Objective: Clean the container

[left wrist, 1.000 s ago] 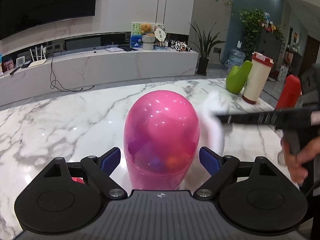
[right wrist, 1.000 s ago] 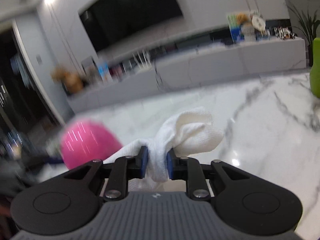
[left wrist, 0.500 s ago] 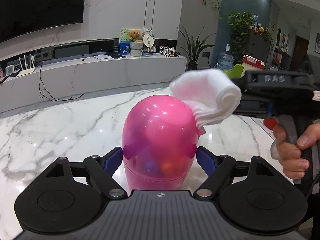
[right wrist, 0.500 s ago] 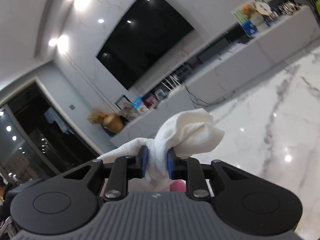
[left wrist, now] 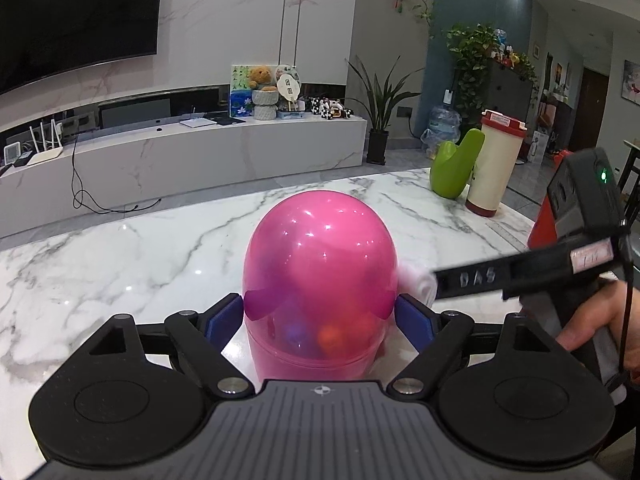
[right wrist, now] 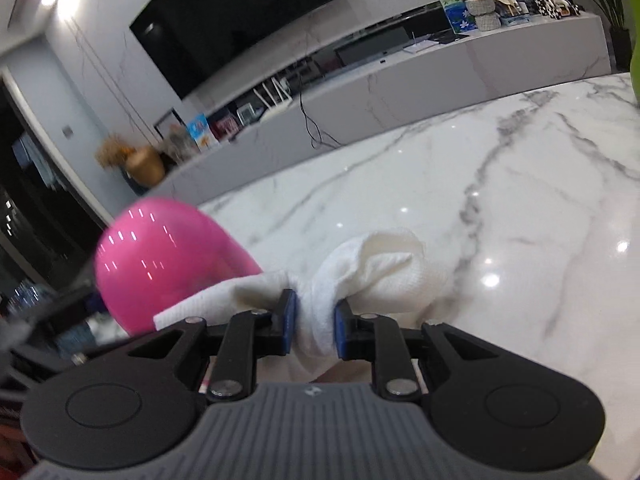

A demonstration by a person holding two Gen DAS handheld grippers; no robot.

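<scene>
On the marble table, I am gripping the pink container between my left gripper's jaws and pinching a white cloth in my right gripper, and rubbing too hard could be tipping it over.

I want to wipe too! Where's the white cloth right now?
The white cloth is pinched in the right gripper, beside the pink container on the marble table.

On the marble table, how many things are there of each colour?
Pink: 1, the dome container
White: 2, the cloth and the tall red-lidded canister
Green: 1, the curved vase
Red: 1, an item mostly hidden behind the right tool
Total: 5
</scene>
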